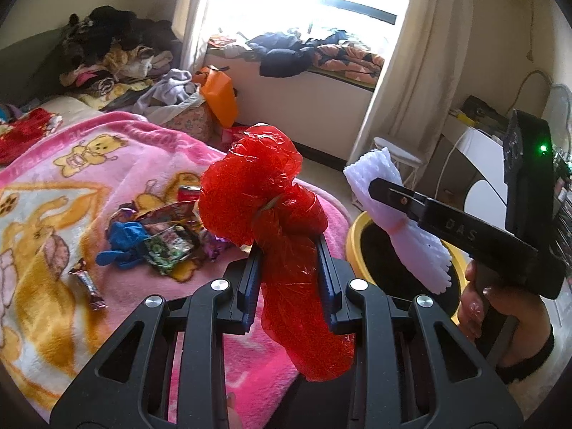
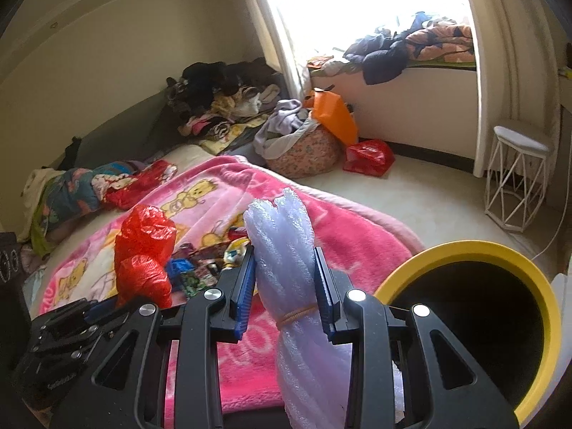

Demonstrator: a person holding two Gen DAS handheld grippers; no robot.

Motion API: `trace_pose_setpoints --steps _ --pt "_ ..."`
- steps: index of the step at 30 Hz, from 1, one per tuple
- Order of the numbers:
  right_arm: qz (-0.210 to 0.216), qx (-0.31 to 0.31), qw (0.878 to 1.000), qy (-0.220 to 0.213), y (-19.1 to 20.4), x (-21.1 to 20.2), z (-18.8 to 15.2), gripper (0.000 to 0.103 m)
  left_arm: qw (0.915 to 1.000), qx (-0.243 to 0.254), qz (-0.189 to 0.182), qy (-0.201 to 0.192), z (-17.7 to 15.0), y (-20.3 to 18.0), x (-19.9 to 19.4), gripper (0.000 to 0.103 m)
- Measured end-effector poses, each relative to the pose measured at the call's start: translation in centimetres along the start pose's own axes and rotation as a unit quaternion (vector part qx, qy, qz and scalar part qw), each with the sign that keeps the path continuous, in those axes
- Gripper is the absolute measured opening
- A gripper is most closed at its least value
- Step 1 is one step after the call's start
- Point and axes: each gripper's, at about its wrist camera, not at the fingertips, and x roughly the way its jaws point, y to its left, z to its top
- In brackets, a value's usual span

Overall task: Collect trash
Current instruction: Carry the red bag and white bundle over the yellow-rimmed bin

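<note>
Clearly both bundles are light and squashy: the left gripper (image 1: 289,282) pinches a crumpled red plastic bag (image 1: 271,214) round its middle, held above the pink blanket (image 1: 107,150), and the right gripper (image 2: 286,286) squeezes a white foam net roll (image 2: 286,250) just above its rubber band, near the yellow bin (image 2: 500,250). The slick film could slide, so a grip at the tied waist seems safest; the foam will give but should not break. Loose wrappers (image 1: 168,243) lie on the blanket, flat, thin and probably fiddly to nip
</note>
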Motion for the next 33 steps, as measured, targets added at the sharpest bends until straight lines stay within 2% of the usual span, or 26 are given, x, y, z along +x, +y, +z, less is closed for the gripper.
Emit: trace_pose_setpoints --steps 20,33 --pt "-0.085 0.065 0.994 -0.037 -6.6 -3.0 0.2 0.03 0.9981 0.036 -0.05 0.008 0.4 -4.9 2.3 0.022" --pt "-0.122 0.1 0.986 -0.043 -10.3 -3.9 -0.8 0.03 0.9939 0.064 -0.082 0.039 0.0 -8.2 5.4 0.022"
